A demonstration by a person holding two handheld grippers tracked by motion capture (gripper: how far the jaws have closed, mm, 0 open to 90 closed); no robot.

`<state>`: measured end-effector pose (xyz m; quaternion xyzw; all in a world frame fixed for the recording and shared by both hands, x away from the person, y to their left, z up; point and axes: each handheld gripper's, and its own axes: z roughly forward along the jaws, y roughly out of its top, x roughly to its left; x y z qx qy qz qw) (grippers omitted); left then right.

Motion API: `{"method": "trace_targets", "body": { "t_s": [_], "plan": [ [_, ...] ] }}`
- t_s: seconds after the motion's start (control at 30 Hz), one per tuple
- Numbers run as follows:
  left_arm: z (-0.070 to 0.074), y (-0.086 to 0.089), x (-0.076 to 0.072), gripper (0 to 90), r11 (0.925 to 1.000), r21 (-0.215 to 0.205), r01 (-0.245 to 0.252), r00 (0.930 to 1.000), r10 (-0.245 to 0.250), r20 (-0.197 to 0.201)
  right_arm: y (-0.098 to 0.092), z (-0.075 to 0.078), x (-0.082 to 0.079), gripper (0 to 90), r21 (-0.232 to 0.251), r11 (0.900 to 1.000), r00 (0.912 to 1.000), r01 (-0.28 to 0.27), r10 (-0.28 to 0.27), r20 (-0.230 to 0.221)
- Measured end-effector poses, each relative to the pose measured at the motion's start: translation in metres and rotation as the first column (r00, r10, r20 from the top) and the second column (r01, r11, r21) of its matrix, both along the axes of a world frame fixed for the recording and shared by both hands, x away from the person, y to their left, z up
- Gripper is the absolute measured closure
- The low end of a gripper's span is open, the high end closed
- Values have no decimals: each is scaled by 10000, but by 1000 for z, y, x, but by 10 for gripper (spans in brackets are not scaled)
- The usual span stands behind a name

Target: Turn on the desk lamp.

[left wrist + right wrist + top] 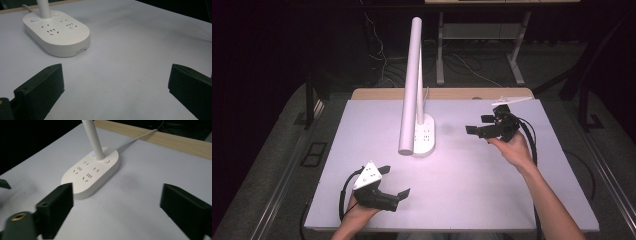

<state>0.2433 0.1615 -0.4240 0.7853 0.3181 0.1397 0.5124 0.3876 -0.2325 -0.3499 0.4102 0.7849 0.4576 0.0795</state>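
A white table (472,195) carries a white desk lamp (412,85) whose oval base (426,136), set with sockets and a small lit blue button, stands near the middle toward the far edge, its white cord (136,140) running off over the wooden strip at the back. The right gripper (479,125) hovers to the right of the base, apart from it and pointing at it, jaws spread wide with nothing between them. The left gripper (396,181) sits near the front left of the table, well apart from the lamp, jaws likewise wide and empty.
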Motion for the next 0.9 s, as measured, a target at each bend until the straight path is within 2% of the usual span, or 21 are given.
{"method": "trace_targets", "body": {
  "t_s": [0.03, 0.07, 0.1, 0.13, 0.47, 0.5, 0.57, 0.6, 0.73, 0.77, 0.9],
  "plan": [
    [0, 0, 0, 0, 10000, 21, 10, 10000, -10, 1, 0, 0, 0, 21, 0, 10000, 10000, 0, 0, 0],
    [0, 0, 1, 0, 10000, 30, 19, 10000, -19, 22, -5, -1, -11, 0, 69, 10000, 9999, -2, 1, 102],
    [0, 0, 1, 0, 10000, 22, 11, 10000, -11, 14, -5, -1, -11, 0, 69, 10000, 9999, -2, 1, 102],
    [0, 0, 1, 0, 10000, 6, -13, 10000, 13, 3, -10, -2, -21, 0, 177, 9998, 10000, -33, 33, 47],
    [0, 1, 1, 0, 10000, -17, -45, 10000, 45, 25, -28, -8, -61, 0, 569, 9984, 9998, 34, -46, 218],
    [0, 1, 0, 0, 10000, -39, -71, 10000, 71, 12, -32, -10, -69, 0, 667, 9978, 9997, 1, -16, 235],
    [1, 1, 0, 0, 10000, -25, -65, 10000, 65, 20, -34, -12, -72, 0, 658, 9978, 9997, 2, -18, 238],
    [1, 1, 0, 0, 10000, -19, -56, 10000, 56, 26, -37, -16, -81, 0, 653, 9979, 9998, 45, -57, 182],
    [1, 1, 0, 0, 10000, -11, -76, 10000, 76, 59, -40, -23, -91, 1, 691, 9976, 9998, 96, -107, 151],
    [1, 1, 0, 0, 10000, -20, -92, 9999, 92, 49, -43, -30, -99, 1, 738, 9972, 9998, 150, -158, 94],
    [1, 1, -1, 0, 10000, -8, -72, 10000, 72, 55, -48, -42, -111, 1, 708, 9970, 9995, 308, -306, -39]
  ]
}}
